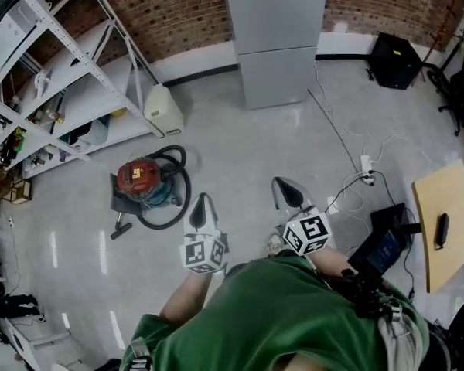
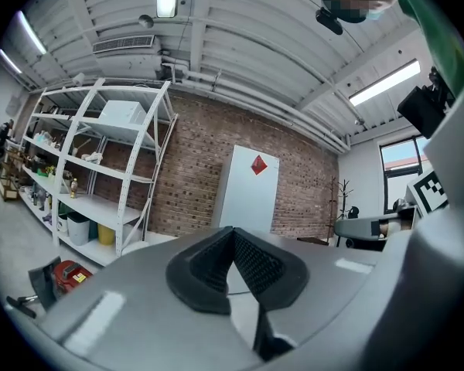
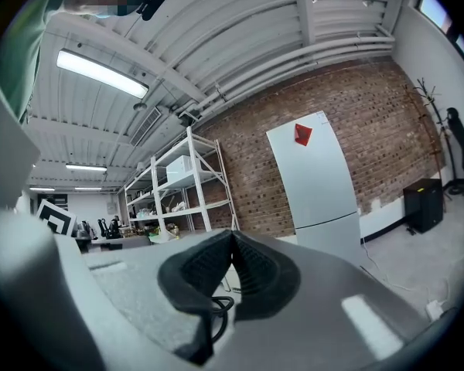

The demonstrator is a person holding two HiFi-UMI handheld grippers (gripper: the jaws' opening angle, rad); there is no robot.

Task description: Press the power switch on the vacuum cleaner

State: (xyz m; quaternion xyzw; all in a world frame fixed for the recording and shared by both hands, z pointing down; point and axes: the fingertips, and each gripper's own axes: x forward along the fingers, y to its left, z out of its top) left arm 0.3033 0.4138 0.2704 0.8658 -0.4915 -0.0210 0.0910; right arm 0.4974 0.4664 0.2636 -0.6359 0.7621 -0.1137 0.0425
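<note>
The left claw (image 1: 202, 205) and right claw (image 1: 288, 192) are closed and empty, probably for poking. The vacuum (image 1: 139, 178) sits well ahead-left of them.

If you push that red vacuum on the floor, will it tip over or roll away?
Probably not tip: the vacuum cleaner looks squat and round, sitting low on the floor. It might scoot if it has wheels, which I can't see. Its black hose lies in a loose loop, so it's likely floppy.
</note>
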